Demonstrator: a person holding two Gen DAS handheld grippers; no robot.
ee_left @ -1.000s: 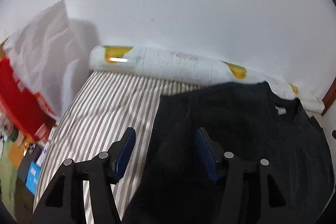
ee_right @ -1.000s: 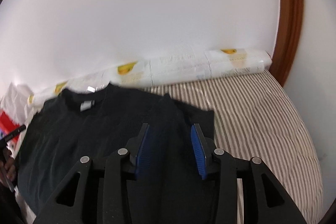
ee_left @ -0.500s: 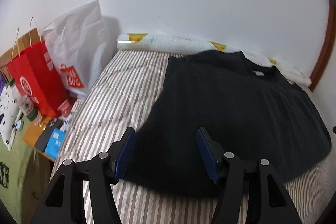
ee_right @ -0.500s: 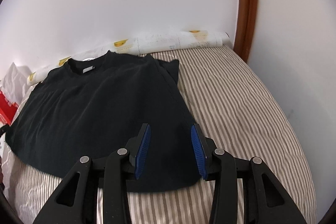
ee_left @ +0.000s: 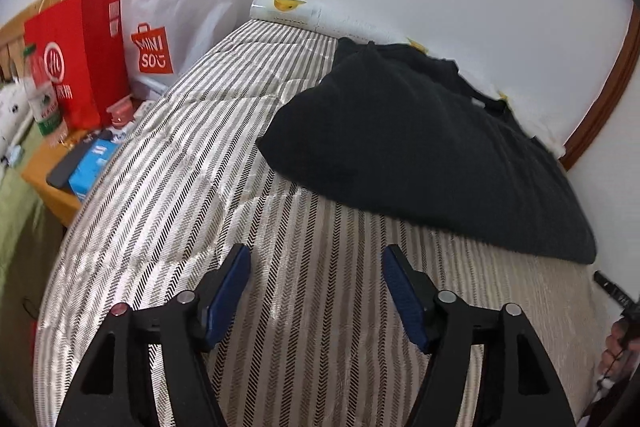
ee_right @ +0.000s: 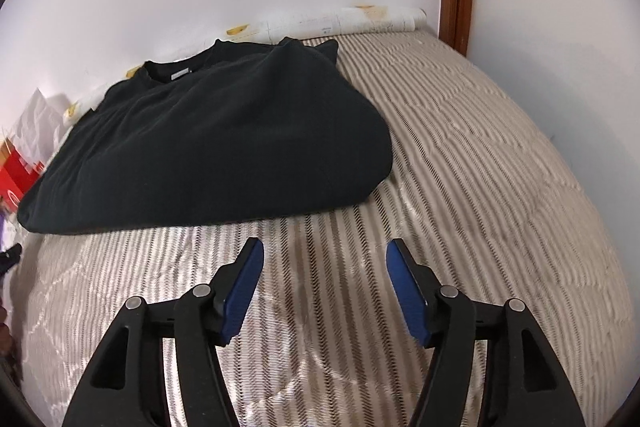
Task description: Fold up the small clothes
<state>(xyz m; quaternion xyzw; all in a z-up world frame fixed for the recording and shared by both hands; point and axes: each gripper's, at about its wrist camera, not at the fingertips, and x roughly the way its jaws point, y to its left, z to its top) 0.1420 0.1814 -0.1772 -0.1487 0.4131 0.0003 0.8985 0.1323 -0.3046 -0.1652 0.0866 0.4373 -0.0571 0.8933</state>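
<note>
- The bed (ee_left: 224,211) carries a quilted cover of woven beige and grey stripes.
- A black knit T-shirt (ee_right: 208,139) lies flat on it, collar toward the wall, hem toward the grippers.
- The left gripper (ee_left: 316,263) and right gripper (ee_right: 324,259) hover short of the hem, jaws opening, nothing between them.
- Only the left view shows the white Miniso bag (ee_left: 176,15), red paper bags (ee_left: 80,47) and a bottle (ee_left: 42,95).

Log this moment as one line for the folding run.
left gripper: opening, nothing between jaws | right gripper: opening, nothing between jaws | black shirt: lying on striped bed, collar toward wall, untouched
</note>
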